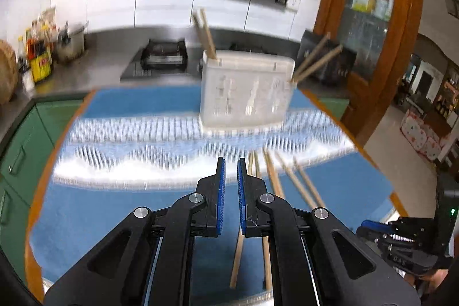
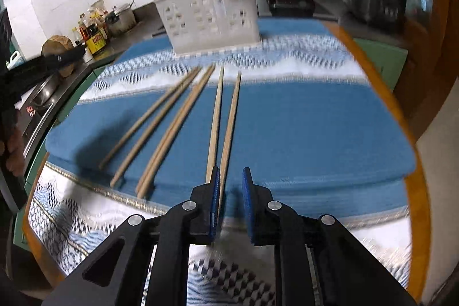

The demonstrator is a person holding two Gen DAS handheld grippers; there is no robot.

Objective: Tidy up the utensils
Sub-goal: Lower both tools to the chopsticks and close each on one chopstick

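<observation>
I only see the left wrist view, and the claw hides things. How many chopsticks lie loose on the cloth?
Observer: Six chopsticks lie on the cloth.
Operator: Is the right claw holding one?
Observer: No. The right claw is open. One pale chopstick runs into the gap between its jaws, and nothing is pinched.
Operator: Are they scattered?
Observer: No, they lie roughly as three pairs. The middle pair lies closest together.

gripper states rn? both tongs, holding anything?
Left tongs: closed, nothing held.
Right tongs: narrow gap, nothing gripped; hovering over the near ends of the chopsticks on the blue cloth.
</observation>
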